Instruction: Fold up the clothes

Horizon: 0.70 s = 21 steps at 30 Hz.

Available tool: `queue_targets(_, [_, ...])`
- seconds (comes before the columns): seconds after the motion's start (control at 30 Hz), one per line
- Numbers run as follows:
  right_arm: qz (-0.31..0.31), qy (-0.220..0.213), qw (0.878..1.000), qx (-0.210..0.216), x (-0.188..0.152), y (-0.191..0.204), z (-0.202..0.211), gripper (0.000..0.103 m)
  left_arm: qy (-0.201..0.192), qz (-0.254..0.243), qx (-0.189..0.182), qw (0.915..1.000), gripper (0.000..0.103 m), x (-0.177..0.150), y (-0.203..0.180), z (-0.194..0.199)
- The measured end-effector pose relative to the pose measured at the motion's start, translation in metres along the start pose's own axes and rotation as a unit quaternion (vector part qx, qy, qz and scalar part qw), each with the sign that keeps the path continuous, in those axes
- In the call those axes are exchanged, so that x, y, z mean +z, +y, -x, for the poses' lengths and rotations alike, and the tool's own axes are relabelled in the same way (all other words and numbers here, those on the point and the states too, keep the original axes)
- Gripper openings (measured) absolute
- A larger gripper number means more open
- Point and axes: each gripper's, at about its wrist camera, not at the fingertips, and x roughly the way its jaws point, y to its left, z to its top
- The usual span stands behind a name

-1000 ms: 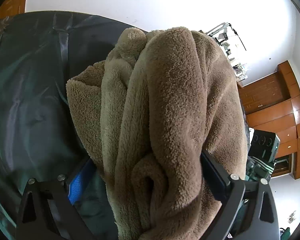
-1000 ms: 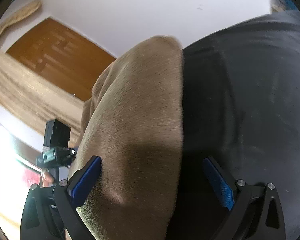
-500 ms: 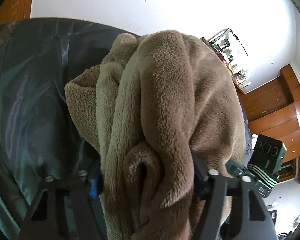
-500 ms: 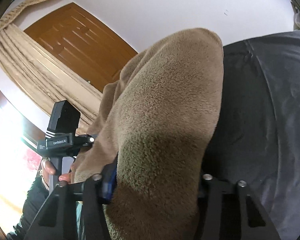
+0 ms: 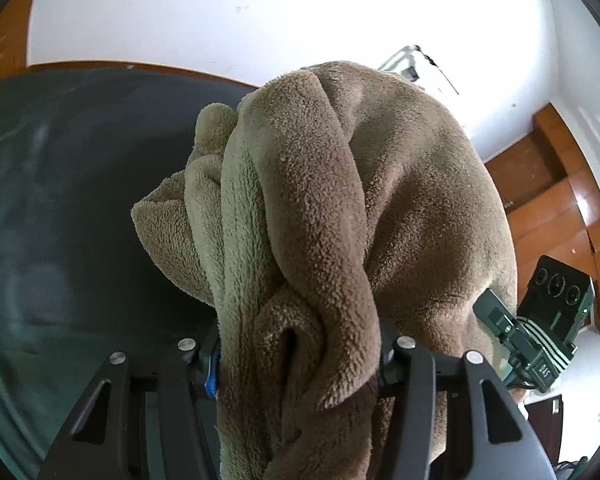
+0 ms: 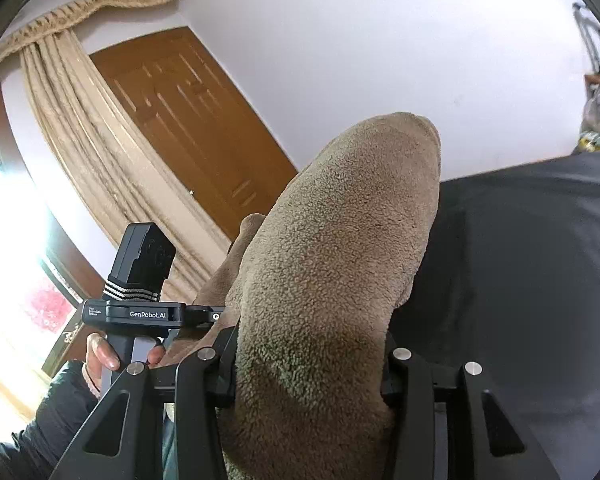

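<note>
Left wrist view: dark tabletop point(image 5: 60, 208) under a white wall point(image 5: 220, 12), wooden cabinets point(image 5: 556, 200) off to the right. Over on the right wrist view there's a wooden door point(image 6: 180, 120) and beige curtain point(image 6: 84, 128). Fuzzy brown garment point(image 5: 340, 220) blocks most of both views, bunched up above the tabletop's far edge. Left gripper point(image 5: 300, 356) and right gripper point(image 6: 308, 364) are both clamped on it.

— What's around me besides the work?
— A dark cloth-covered surface point(image 5: 68, 200) below, a white wall point(image 6: 340, 40) behind it.
— And off to my left?
— I see a brown panelled door point(image 6: 180, 120), beige curtains point(image 6: 80, 140) beside it, a bright window point(image 6: 4, 240).
— To my right?
— Wooden cabinets point(image 5: 552, 200).
</note>
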Motion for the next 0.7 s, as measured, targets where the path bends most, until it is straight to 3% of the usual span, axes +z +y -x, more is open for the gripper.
queue_targets(0.2, [0.001,-0.027,0.999,-0.041,-0.008,-0.034,0.083,0.046,0.019,-0.033,-0.033,0.9987,0.057,-0.007,-0.076,-0.052])
queue_targets(0.47, [-0.012,-0.057,0.991,-0.122,-0.018,-0.099,0.199,0.047,0.052,-0.071,-0.087,0.9923,0.058,-0.013,-0.176,-0.15])
queue_targets(0.7, [-0.018,-0.058,0.978,-0.199,-0.022,-0.161,0.265,0.047,0.076,-0.082,-0.105,0.9882,0.057,-0.018,-0.235,-0.24])
